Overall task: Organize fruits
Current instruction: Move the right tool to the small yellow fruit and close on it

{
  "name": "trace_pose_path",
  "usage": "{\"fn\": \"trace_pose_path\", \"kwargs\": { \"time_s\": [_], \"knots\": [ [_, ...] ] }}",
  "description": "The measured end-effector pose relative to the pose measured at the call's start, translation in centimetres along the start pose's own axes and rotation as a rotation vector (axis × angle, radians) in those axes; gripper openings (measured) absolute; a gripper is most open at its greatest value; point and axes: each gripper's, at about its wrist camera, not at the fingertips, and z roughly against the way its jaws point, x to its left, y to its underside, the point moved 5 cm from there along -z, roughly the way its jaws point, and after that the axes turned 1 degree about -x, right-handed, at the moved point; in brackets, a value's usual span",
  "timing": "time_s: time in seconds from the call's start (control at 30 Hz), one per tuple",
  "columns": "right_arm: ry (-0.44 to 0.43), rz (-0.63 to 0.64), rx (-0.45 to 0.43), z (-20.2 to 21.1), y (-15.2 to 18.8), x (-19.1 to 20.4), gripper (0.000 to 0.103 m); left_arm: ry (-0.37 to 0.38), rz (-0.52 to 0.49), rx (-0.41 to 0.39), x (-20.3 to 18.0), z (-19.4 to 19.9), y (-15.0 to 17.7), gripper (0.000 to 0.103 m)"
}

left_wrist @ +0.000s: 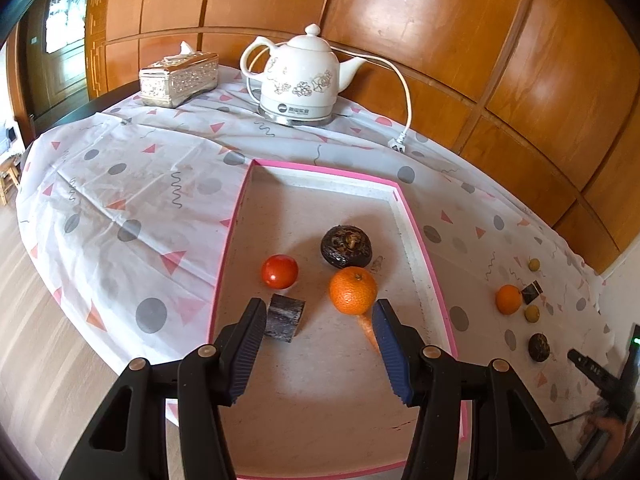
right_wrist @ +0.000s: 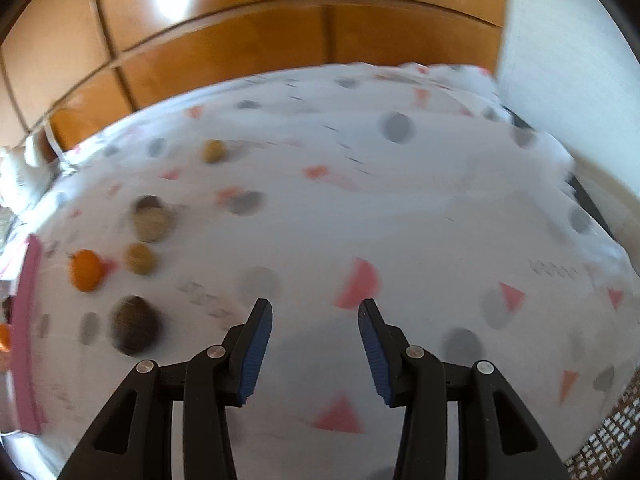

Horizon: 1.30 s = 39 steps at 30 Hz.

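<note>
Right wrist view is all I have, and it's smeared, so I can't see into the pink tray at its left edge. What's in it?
Observer: The tray holds a tomato, an orange, a dark round fruit and a dark block.
Operator: Is the left gripper holding anything?
Observer: No. The left gripper hangs open over the tray's near end, with nothing between its fingers.
Operator: Anything on the table beyond the tray?
Observer: A white kettle and a tissue box stand near the far edge.
</note>
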Motion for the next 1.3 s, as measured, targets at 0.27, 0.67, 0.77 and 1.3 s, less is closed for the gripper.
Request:
{"fn": "trace_pose_path", "kwargs": {
  "time_s": [0.27,0.67,0.77,1.3],
  "knots": [
    [-0.141,0.092,0.023,-1.3,-2.0,7.2,0.045,-0.03,0.051,0.0,1.8,0.5,0.4,0.056],
    [-0.17,0.223,0.112,-5.6,-2.9,13.1,0.041,-0.058,0.099,-0.003,3.6,0.8,0.7,0.056],
    [-0.173,0.272,0.118,-5.8,-2.5,14.1,0.03,-0.063,0.106,0.001,3.8,0.6,0.8,0.056],
    [-0.17,0.305,0.051,-4.3,-2.4,14.5,0.026,-0.061,0.117,0.0,4.0,0.5,0.9,0.056]
  ]
}}
